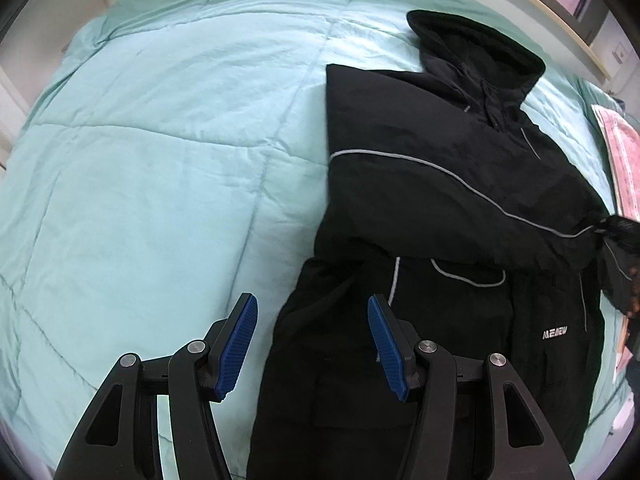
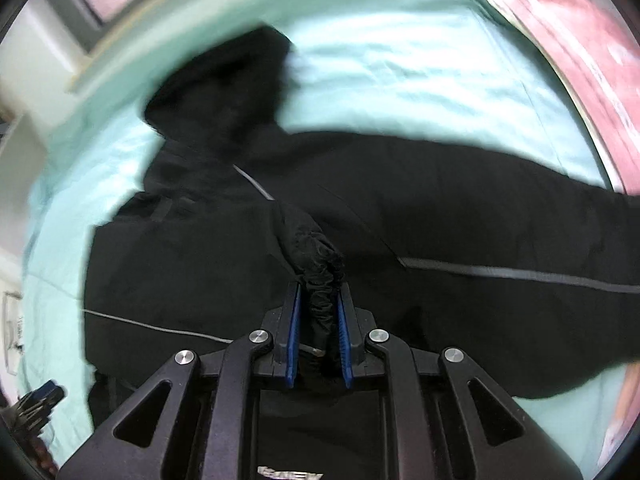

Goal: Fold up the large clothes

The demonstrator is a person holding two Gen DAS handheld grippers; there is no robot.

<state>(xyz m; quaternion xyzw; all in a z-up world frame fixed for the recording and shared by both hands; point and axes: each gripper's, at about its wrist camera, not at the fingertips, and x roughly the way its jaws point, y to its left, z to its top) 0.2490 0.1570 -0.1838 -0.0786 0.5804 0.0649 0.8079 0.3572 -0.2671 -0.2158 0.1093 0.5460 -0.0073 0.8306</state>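
Jacket (image 1: pixel 440 200), black, hooded, lies on the right part of the quilt (image 1: pixel 160 160), hood (image 1: pixel 476 52) toward the far edge. One sleeve is folded across the chest; its cuff (image 2: pixel 318 280) is bunched between the pads of the right gripper (image 2: pixel 319 312), fingers narrow and clamped on it. Left gripper (image 1: pixel 312 344) hovers over the near hem, fingers wide, holding nothing, one pad over quilt and one over cloth. Right wrist view is motion-blurred; detail is poor there.

Handling, judged: shell fabric looks thin, smooth and probably slippery, soft with no stiffness, bulky but likely light. It should drape and slide on itself, so folds may creep. Best grip points: gathered cuffs, hem corners, hood edge, where layers bunch and pads can bite. A single flat layer would likely slip out.

A pink item (image 2: pixel 580 60) lies beyond the jacket at the quilt edge.
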